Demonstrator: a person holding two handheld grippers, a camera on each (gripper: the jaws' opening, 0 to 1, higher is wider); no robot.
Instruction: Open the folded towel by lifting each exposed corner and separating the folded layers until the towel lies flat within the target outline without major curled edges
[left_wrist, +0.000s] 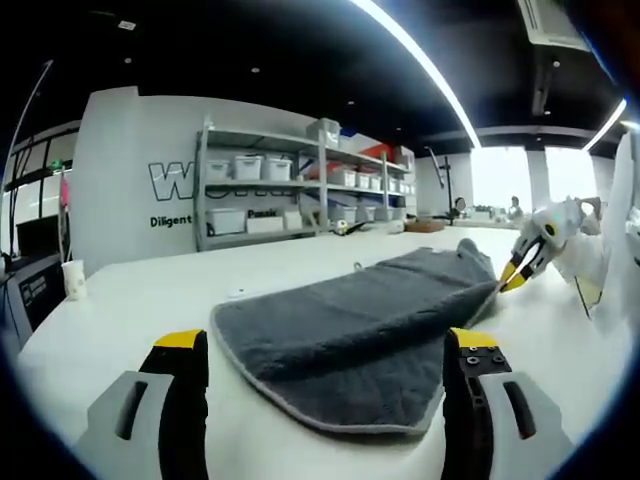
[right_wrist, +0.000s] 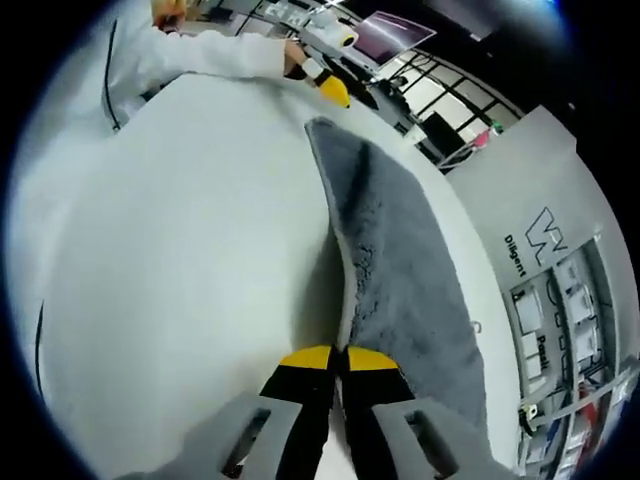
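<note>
A grey towel (left_wrist: 370, 320) lies folded on the white table (left_wrist: 130, 300), with its near rounded corner between my left gripper's jaws. My left gripper (left_wrist: 325, 345) is open wide just above the table and holds nothing. At the towel's far right edge my right gripper (left_wrist: 515, 275) pinches the cloth. In the right gripper view the towel (right_wrist: 390, 250) stretches away as a long strip, and my right gripper (right_wrist: 340, 360) is shut on its near edge. My left gripper (right_wrist: 332, 88), held by a person's white sleeve (right_wrist: 190, 55), sits at the strip's far end.
A paper cup (left_wrist: 73, 279) stands near the table's left edge. Metal shelves (left_wrist: 300, 185) with white bins line the wall behind the table. Bare tabletop (right_wrist: 180, 250) spreads left of the towel in the right gripper view.
</note>
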